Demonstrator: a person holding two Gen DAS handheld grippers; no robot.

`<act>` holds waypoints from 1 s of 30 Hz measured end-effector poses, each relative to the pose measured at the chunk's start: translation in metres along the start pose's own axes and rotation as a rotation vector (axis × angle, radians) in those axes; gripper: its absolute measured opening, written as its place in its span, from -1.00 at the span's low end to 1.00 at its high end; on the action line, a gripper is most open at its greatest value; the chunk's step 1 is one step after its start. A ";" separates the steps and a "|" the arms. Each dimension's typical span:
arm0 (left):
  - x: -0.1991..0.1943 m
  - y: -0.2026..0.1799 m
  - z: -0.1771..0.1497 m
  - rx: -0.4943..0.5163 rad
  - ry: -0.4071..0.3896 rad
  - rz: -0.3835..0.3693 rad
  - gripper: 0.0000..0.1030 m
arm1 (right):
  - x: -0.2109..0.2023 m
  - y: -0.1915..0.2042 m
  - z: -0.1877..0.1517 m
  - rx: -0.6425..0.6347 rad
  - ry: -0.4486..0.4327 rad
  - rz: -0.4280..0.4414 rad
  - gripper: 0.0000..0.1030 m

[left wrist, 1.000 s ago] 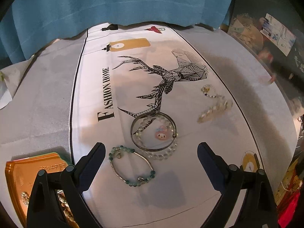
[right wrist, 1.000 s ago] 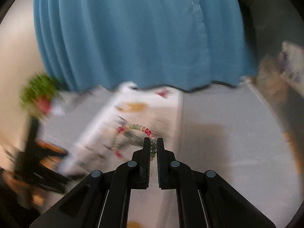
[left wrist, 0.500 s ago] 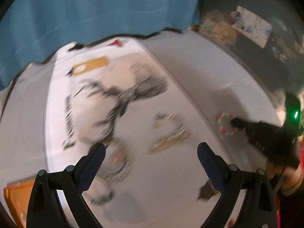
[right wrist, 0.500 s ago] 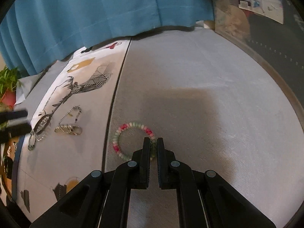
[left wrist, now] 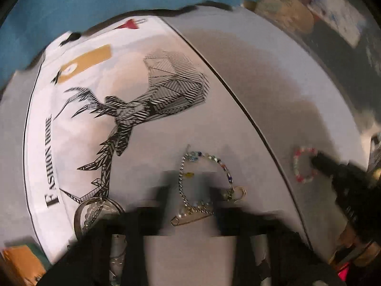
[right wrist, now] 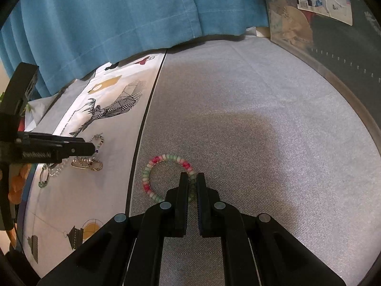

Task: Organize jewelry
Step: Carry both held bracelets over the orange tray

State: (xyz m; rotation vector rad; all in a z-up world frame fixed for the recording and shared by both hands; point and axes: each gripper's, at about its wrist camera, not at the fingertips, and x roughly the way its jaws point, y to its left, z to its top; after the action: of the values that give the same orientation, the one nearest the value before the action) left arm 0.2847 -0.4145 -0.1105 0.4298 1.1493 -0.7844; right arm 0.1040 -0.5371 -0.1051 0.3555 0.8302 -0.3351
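While the right gripper (right wrist: 191, 175) pinches the pink-and-green bead bracelet (right wrist: 166, 157), the left gripper (right wrist: 91, 149) is closing over a beaded chain (left wrist: 214, 158)

Right wrist view: bracelet lies flat on the grey tablecloth (right wrist: 262, 119) just off centre toward 7 o'clock, its 4 o'clock arc clamped between the pads. Left gripper enters from 9 o'clock, fingers together, tip at the chain on the white printed cloth (right wrist: 107, 190). Left wrist view: blurred fingers flank the chain at 6 o'clock; pad contact cannot be determined. Gold pin (left wrist: 190, 217) lies just below the chain
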 end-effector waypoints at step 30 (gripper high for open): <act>-0.270 -0.005 -0.207 -0.113 -0.344 -0.100 -0.98 | -0.197 0.136 -0.116 -0.187 -0.075 0.183 -0.87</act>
State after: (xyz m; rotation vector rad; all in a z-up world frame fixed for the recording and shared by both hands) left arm 0.0956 -0.1904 0.0630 0.1357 0.8916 -0.8385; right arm -0.0380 -0.3369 -0.0034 0.2405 0.7430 -0.0983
